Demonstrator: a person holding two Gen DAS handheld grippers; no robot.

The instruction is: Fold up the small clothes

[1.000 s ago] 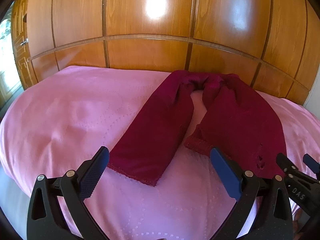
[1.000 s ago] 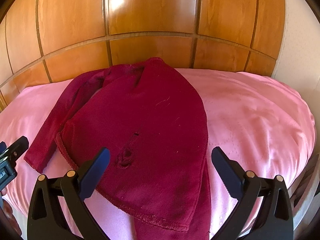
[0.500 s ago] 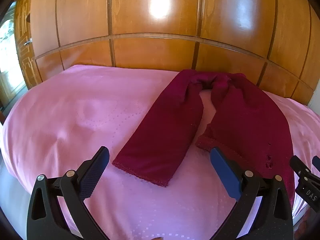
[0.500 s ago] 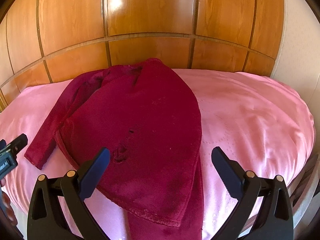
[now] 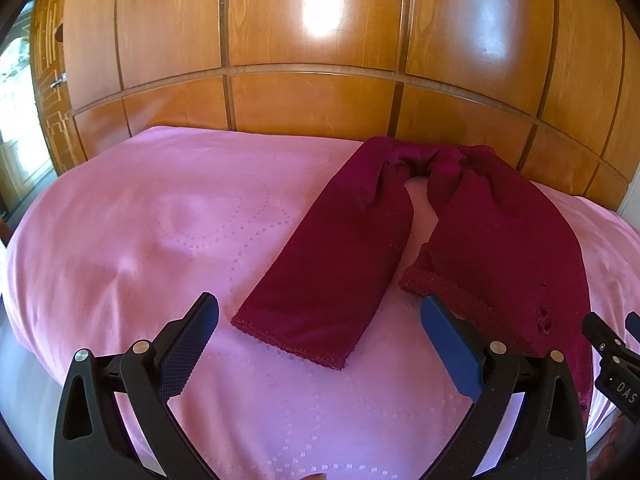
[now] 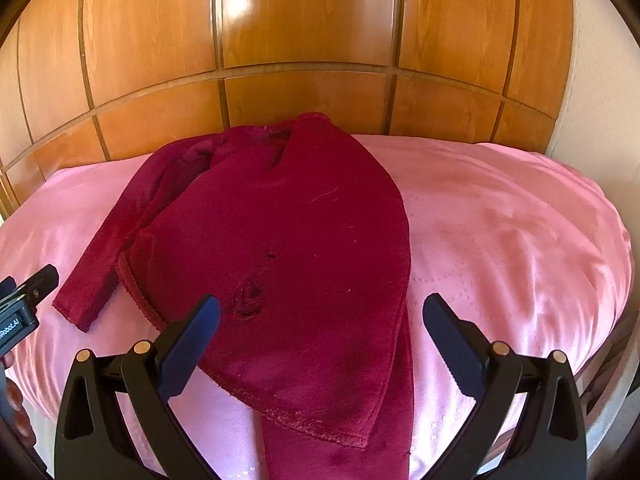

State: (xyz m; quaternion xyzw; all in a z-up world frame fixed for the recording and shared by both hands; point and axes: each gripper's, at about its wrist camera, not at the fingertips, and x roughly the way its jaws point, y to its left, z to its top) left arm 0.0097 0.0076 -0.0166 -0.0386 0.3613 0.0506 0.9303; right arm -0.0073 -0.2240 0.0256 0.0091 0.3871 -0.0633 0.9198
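A dark red long-sleeved top [image 6: 288, 240] lies on the pink bedspread [image 6: 500, 240], its body folded over with a small hole near the hem. One sleeve [image 5: 340, 256] stretches toward me in the left wrist view, cuff nearest. My left gripper [image 5: 320, 344] is open and empty, hovering just short of the sleeve cuff. My right gripper [image 6: 320, 344] is open and empty above the garment's near hem. Each gripper's tip shows at the edge of the other's view.
A glossy wooden wardrobe wall [image 5: 320, 80] stands right behind the bed. A door and window [image 5: 20, 120] are at the far left. The bed's right edge [image 6: 608, 344] drops off beside a pale wall [image 6: 592, 80].
Both grippers have drawn back and risen slightly, so the garment appears a little farther away. The jaws stay open. The garment has not moved.
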